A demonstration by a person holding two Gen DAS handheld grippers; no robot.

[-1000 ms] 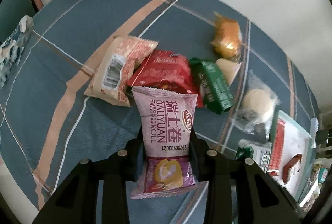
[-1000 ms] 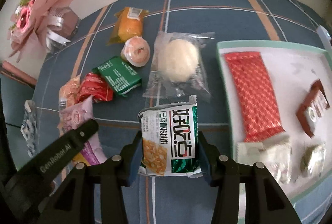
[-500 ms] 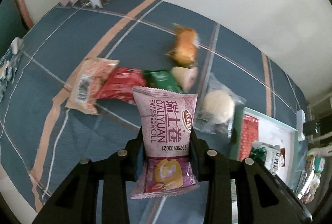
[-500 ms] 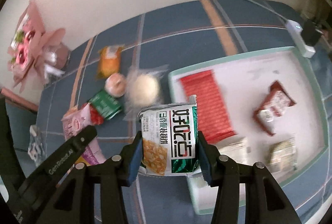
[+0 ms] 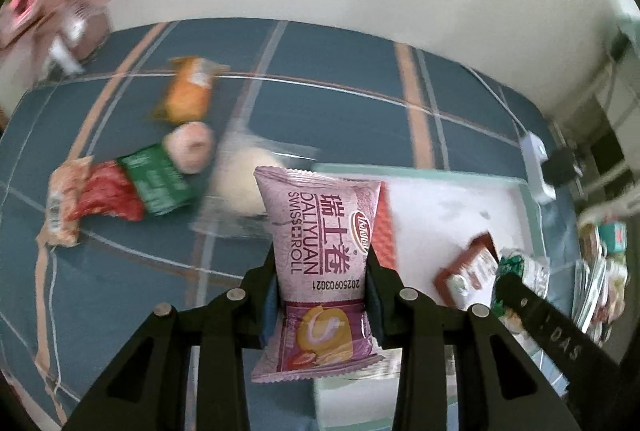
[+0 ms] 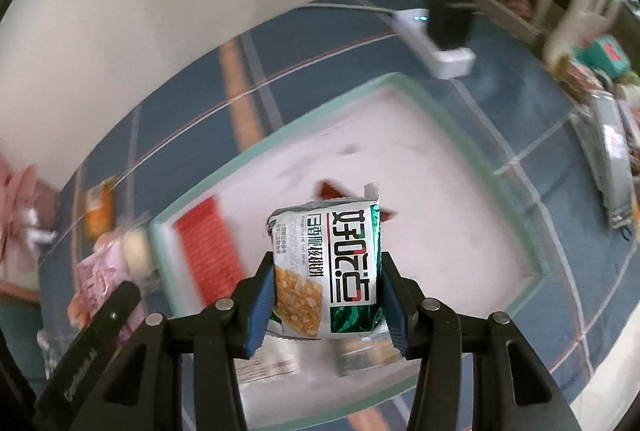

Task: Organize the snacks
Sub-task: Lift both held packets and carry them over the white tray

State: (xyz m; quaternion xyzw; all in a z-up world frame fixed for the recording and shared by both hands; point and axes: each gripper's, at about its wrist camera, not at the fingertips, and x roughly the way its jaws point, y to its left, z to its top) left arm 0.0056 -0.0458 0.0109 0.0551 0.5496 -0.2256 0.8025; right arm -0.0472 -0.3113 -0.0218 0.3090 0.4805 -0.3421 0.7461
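Blue plaid tablecloth [image 5: 340, 79], left tool [image 5: 322, 287] clamped on pink Swiss-roll packet [image 5: 320, 255], right tool [image 6: 326, 295] clamped on green-white snack packet [image 6: 332, 263]

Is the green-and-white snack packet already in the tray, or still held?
Still held. The right gripper is shut on the green-and-white packet, its blue pads pressing both sides, and the packet hangs above the white tray rather than lying in it.

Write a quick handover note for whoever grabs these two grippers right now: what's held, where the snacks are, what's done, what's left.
Left gripper: shut on the purple Swiss roll packet, at the tray's near edge.
Right gripper: shut on the green-and-white snack packet, over the tray.
Done: red wafer pack and a few small packets lie in the tray.
Left: set both packets down, then fetch the loose snacks on the blue cloth: orange pack, green pack, clear-wrapped bun.
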